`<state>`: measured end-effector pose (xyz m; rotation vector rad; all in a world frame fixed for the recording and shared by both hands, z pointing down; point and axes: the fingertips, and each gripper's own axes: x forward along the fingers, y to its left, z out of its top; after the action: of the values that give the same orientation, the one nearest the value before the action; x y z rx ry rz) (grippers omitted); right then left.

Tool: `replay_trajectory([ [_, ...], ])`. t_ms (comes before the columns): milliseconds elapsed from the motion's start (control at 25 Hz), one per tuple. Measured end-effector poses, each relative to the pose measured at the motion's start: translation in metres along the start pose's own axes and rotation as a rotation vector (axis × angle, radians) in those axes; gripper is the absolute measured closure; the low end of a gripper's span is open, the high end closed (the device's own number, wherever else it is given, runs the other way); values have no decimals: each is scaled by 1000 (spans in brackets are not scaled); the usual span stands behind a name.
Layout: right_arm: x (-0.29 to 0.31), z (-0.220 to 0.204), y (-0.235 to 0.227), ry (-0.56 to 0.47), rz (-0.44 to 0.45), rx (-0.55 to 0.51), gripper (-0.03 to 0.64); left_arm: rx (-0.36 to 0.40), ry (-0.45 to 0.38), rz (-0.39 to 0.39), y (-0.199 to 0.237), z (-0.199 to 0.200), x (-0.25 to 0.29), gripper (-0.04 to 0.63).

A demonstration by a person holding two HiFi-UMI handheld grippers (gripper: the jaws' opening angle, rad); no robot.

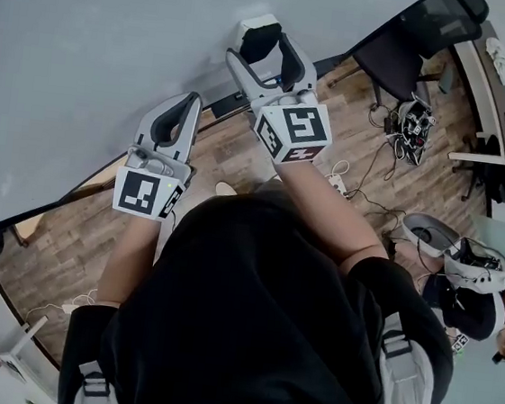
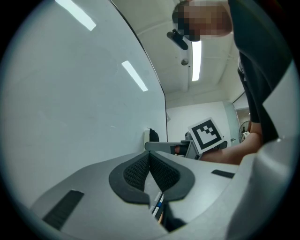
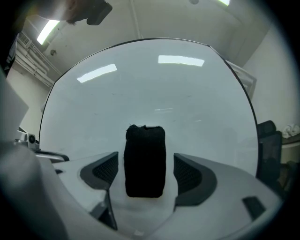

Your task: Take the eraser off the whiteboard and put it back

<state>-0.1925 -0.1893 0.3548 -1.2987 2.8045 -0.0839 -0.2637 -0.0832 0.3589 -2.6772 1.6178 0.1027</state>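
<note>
Head view first: I'm standing right at the whiteboard (image 1: 90, 33) with both arms out level. The right tongs (image 1: 267, 58) are spread around the eraser (image 1: 258, 32), which sits on the board face. It reads as a dark block with a paler bit on it. The left tongs (image 1: 191, 101) hang off to the side with nothing in them.

Left gripper view: the left tongs (image 2: 150, 164) are pressed together, pad on pad, nothing between. Past them I can just see the eraser (image 2: 153, 136) as a small dark lump on the whiteboard (image 2: 70, 103), with the right tongs' marker cube (image 2: 206, 133) beside it.

Right gripper view: this is the useful one. The eraser (image 3: 145, 159) stands upright on the whiteboard (image 3: 150, 93), dead centre between the jaws of the right tongs (image 3: 145, 176). They're wide open, with a clear gap on each side, so no pad is touching it.

Handling guess: it should be light, with a fuzzy felt surface that gives a bit under the pads, so slipping isn't my worry. It clings to a vertical board, so I'd bet on a magnet. I'd pinch the two long sides around mid-height and squeeze gently. I can't tell how stiff the body is.
</note>
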Motion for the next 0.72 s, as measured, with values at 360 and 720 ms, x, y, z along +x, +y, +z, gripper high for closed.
replay_trajectory([
  [360,0,-1,0,5,-12,-18,371,-14,0,-17,0,-4,2,600],
  [720,1,-4,-1,14,4,-19,394,-20,8,-36,0,-10,9,600],
])
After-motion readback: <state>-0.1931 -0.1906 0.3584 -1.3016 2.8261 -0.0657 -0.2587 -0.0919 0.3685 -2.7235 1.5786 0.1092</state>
